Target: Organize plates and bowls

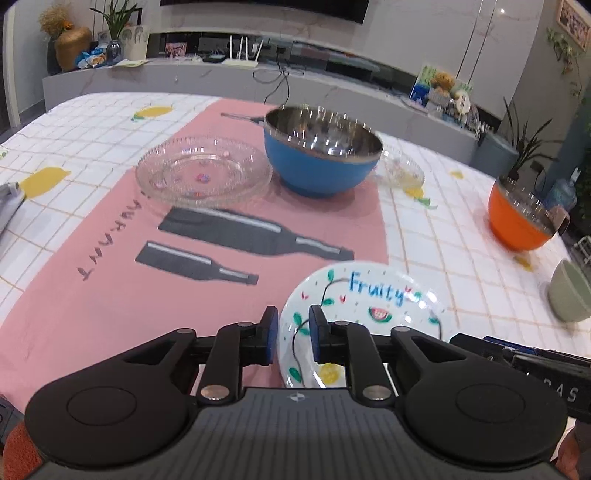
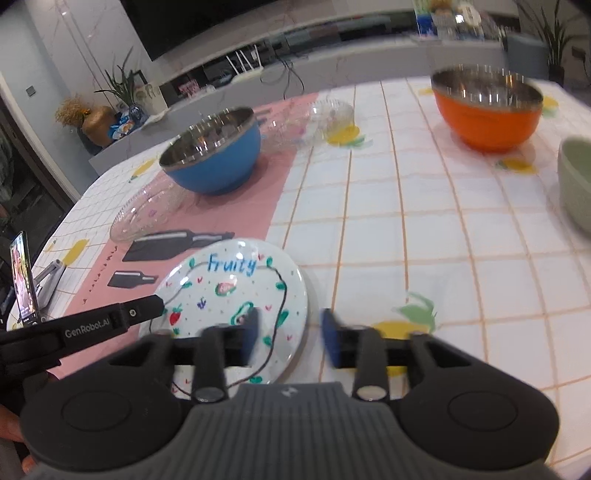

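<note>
The "Fruity" plate is being gripped at its left rim by the left tool; the right tool is being held parted wide over the plate's right edge.

Green bowl edge-cropped, blurred

Home living/dining room. Table with checked lemon-print cloth and a pink mat printed with bottles. Behind it a long low grey TV console under a wall-mounted TV. On the console: white router with antennas, gold vase with dried flowers, potted plant, snack packs, teddy bear. Framed picture on the wall, trailing ivy. Phone on a stand at the table edge.
</note>
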`<action>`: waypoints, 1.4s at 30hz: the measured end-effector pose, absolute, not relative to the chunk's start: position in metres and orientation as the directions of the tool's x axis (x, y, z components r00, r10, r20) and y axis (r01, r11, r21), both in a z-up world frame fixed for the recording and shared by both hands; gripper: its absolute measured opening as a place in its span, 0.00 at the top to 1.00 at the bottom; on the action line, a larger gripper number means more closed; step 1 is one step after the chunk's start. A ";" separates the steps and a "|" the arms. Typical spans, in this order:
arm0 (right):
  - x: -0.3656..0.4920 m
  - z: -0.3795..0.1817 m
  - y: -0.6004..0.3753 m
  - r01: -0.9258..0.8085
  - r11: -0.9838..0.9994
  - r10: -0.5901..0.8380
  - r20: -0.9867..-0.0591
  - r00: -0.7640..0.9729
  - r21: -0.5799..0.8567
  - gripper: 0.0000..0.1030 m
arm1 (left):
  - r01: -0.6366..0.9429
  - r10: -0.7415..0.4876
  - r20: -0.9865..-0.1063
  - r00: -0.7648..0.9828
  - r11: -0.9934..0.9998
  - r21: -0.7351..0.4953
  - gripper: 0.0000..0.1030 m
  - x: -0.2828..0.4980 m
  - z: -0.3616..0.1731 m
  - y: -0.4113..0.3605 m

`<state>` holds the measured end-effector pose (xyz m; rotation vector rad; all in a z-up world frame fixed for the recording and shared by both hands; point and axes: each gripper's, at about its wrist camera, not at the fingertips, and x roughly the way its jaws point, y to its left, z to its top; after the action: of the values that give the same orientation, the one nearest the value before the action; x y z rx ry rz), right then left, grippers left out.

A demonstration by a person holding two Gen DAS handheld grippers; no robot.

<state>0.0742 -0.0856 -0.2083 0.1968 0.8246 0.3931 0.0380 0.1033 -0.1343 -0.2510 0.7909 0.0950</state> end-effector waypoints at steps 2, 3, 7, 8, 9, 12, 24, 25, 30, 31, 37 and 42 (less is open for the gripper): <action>0.070 -0.202 -0.085 -0.288 0.914 0.404 -0.658 0.635 0.284 0.52 | -0.172 -0.005 -0.699 0.715 0.968 -0.182 0.71 0.037 -0.127 0.102; 0.069 -0.199 -0.084 -0.298 0.916 0.400 -0.651 0.645 0.267 0.48 | -0.166 -0.005 -0.693 0.721 0.970 -0.179 0.71 0.038 -0.123 0.100; 0.065 -0.190 -0.088 -0.311 0.920 0.390 -0.624 0.677 0.239 0.48 | -0.129 -0.035 -0.670 0.741 0.973 -0.194 0.67 0.042 -0.109 0.092; 0.066 -0.188 -0.089 -0.308 0.921 0.388 -0.619 0.683 0.238 0.48 | -0.120 -0.041 -0.668 0.743 0.974 -0.194 0.67 0.044 -0.107 0.090; 0.066 -0.186 -0.091 -0.305 0.922 0.386 -0.614 0.688 0.239 0.48 | -0.112 -0.047 -0.666 0.745 0.975 -0.194 0.67 0.047 -0.104 0.088; 0.071 -0.180 -0.100 -0.284 0.928 0.373 -0.602 0.706 0.242 0.48 | -0.084 -0.068 -0.660 0.748 0.977 -0.195 0.67 0.056 -0.099 0.082; 0.122 -0.166 -0.130 -0.180 0.939 0.328 -0.604 0.726 0.293 0.48 | -0.025 -0.131 -0.645 0.753 0.974 -0.226 0.67 0.110 -0.080 0.059; 0.127 -0.165 -0.131 -0.177 0.937 0.331 -0.604 0.725 0.300 0.48 | -0.021 -0.135 -0.643 0.754 0.973 -0.229 0.67 0.115 -0.079 0.058; 0.158 -0.168 -0.131 -0.158 0.937 0.324 -0.604 0.728 0.313 0.48 | -0.019 -0.139 -0.647 0.749 0.973 -0.230 0.67 0.142 -0.081 0.047; 0.165 -0.169 -0.131 -0.155 0.937 0.323 -0.607 0.726 0.313 0.48 | -0.024 -0.136 -0.649 0.749 0.973 -0.231 0.67 0.147 -0.082 0.045; 0.210 -0.175 -0.130 -0.111 0.923 0.330 -0.610 0.720 0.368 0.53 | -0.051 -0.117 -0.640 0.759 0.970 -0.238 0.67 0.178 -0.081 0.040; 0.249 -0.184 -0.123 -0.079 0.900 0.356 -0.619 0.700 0.428 0.60 | -0.055 -0.100 -0.653 0.751 0.976 -0.212 0.67 0.205 -0.082 0.036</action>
<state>0.2492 -0.1231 -0.1839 0.3889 0.7609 0.2493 0.2047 0.0365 -0.0820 -0.2246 0.7229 -0.0251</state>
